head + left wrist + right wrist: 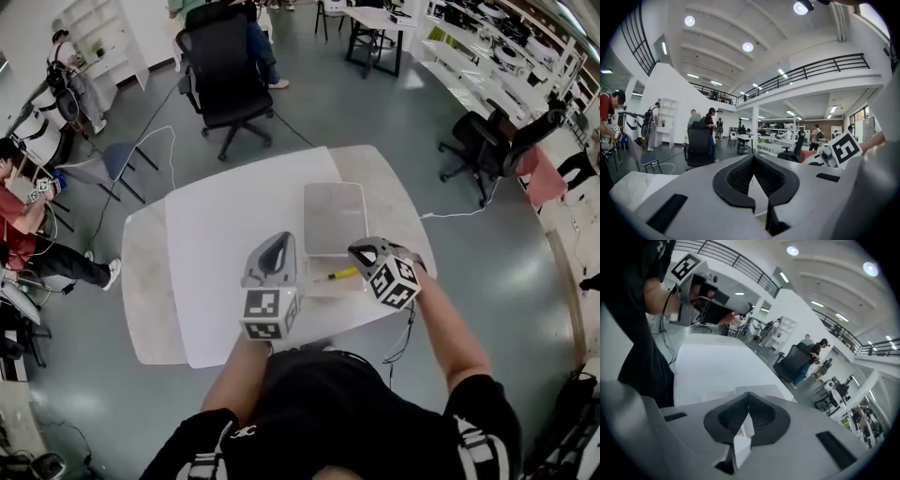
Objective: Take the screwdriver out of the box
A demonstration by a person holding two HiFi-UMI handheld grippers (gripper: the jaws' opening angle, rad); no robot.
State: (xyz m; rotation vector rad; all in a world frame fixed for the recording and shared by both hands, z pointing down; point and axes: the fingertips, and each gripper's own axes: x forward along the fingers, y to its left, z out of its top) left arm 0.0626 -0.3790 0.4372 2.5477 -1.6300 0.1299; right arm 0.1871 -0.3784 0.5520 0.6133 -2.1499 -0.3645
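Note:
A flat grey box [334, 217] lies on the white table [225, 234] in the head view. The screwdriver [339, 275], with its yellow handle, lies at the box's near end, on a pale flap. It sits between my two grippers, and neither touches it. My left gripper [278, 240] is left of it, held above the table with its jaws together and pointing away from me. My right gripper [357, 249] hovers just right of the screwdriver, jaws together and pointing left. In the left gripper view the left gripper [752, 157] holds nothing, and in the right gripper view the right gripper [748, 394] holds nothing.
A black office chair [223, 80] stands beyond the table's far edge, with another [497, 141] at the right. A person [28, 225] sits at the far left. A white cable [469, 212] runs across the floor to the right of the table.

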